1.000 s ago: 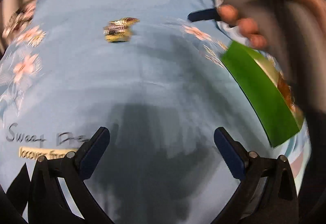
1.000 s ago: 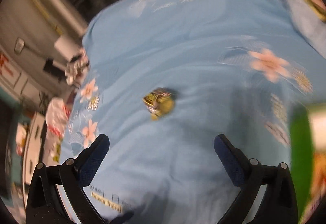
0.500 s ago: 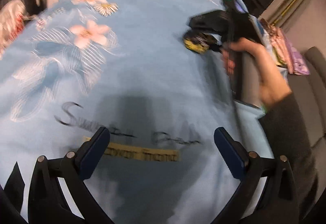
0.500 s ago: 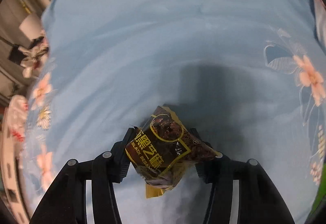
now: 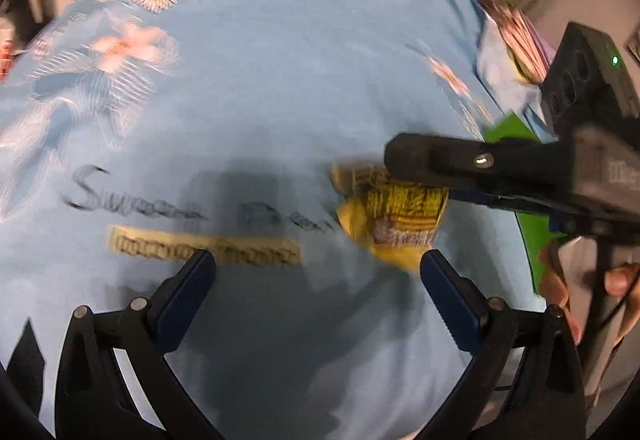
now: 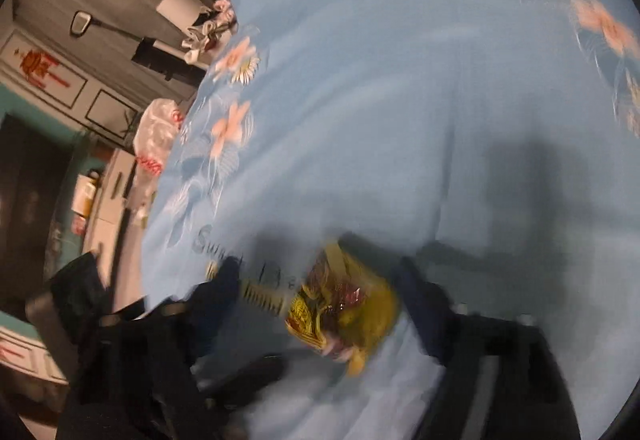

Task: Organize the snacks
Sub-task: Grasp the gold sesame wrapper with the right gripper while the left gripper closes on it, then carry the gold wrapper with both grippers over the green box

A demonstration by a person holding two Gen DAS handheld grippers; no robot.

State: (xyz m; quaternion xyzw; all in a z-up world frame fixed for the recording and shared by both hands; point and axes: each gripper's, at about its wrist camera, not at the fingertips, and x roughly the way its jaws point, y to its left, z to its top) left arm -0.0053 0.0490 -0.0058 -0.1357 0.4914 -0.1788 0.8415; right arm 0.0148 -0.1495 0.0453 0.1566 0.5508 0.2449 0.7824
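Observation:
A yellow and dark snack packet (image 5: pixel 394 218) (image 6: pixel 344 308) lies on the light blue flowered cloth (image 5: pixel 280 80), beside the printed lettering (image 5: pixel 208 250). My right gripper (image 6: pixel 320 280) straddles the packet. Its jaws are opening, and the blurred fingers (image 6: pixel 420 300) stand a little off the wrapper's sides. In the left wrist view this gripper (image 5: pixel 440 160) reaches in from the right, just above the packet. My left gripper (image 5: pixel 316 268) is open and holds nothing, with the packet just beyond its right fingertip.
A green box (image 5: pixel 532 240) lies at the cloth's right edge, behind the right gripper, with a hand (image 5: pixel 560 296) below it. More snack packets (image 5: pixel 520 40) lie at the far right. Beyond the cloth's left edge stand furniture and a plastic bag (image 6: pixel 156 136).
Half a second ago the right gripper was shut on the packet. It has since brought the packet down next to the lettering near my left gripper, and its jaws now stand wider.

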